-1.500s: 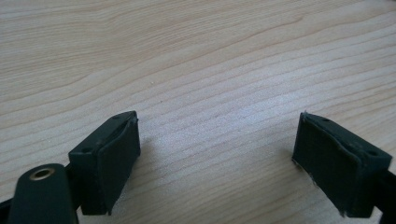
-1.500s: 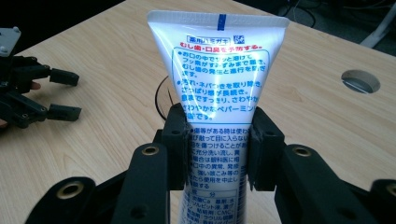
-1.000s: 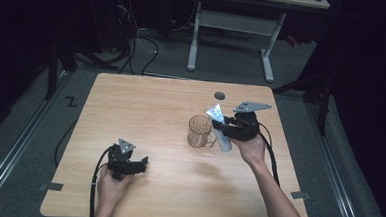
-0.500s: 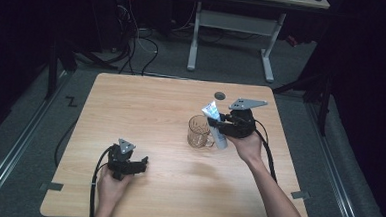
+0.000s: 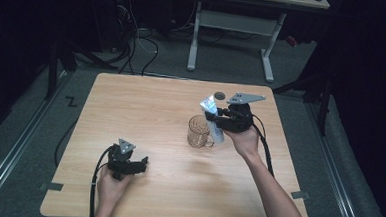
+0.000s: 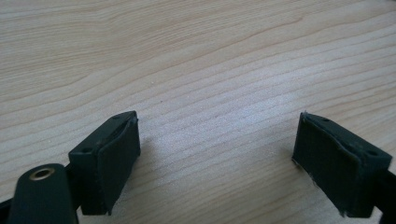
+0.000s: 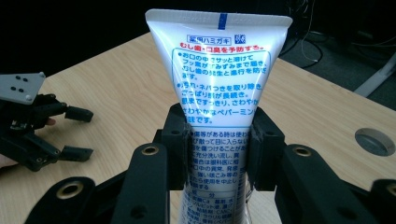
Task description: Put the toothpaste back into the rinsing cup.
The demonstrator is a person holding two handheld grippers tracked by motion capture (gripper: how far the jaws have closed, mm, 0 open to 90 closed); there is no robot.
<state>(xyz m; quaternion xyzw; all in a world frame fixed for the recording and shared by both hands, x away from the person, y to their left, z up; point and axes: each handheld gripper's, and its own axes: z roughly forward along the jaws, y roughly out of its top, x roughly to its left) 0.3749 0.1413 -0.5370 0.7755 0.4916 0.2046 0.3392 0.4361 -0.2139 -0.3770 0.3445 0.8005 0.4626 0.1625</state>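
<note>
A white toothpaste tube (image 5: 211,117) (image 7: 219,93) with blue and red print stands nearly upright, crimped end up, clamped in my right gripper (image 5: 219,119) (image 7: 218,149). It hangs just to the right of a clear glass mug (image 5: 199,132) near the table's middle. My left gripper (image 5: 139,165) (image 6: 217,154) rests low over the wood at the front left, jaws wide apart with bare table between them. It also appears at the left of the right gripper view as the left gripper (image 7: 74,133).
The wooden table (image 5: 146,111) has a round grey cable port (image 5: 220,95) (image 7: 374,141) at its back right. A white desk frame (image 5: 235,35) and cables (image 5: 144,41) stand on the dark floor behind.
My right gripper has lifted the toothpaste tube slightly and tilted it more upright beside the mug. The left gripper has stayed where it was.
</note>
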